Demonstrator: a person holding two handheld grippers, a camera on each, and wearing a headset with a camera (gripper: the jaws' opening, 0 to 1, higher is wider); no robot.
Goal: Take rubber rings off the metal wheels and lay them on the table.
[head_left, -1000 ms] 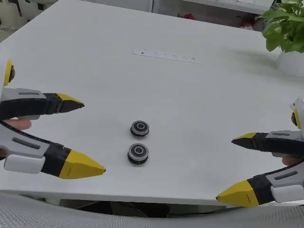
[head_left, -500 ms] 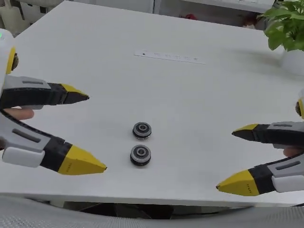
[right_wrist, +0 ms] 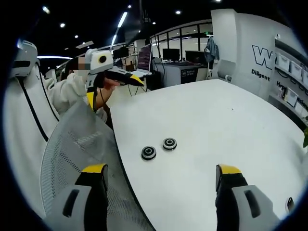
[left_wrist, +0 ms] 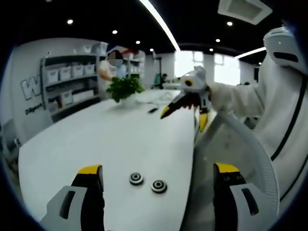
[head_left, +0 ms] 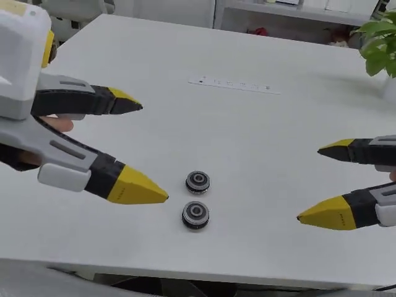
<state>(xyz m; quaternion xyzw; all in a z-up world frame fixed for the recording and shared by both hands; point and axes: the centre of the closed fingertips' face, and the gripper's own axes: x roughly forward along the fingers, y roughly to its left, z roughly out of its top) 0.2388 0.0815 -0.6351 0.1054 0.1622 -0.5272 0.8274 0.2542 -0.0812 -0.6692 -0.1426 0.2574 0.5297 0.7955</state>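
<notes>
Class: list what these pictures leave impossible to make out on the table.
wheels: too small in every view to separate rubber from metal.
white strip: markings too small to read in the head view.
plant: cut off by the head view's right edge.

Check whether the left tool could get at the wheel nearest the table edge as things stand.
Probably yes. The left tool is open and hangs beside the near wheel, with bare table between them; the far wheel sits apart from it, and the right tool is well off.
</notes>
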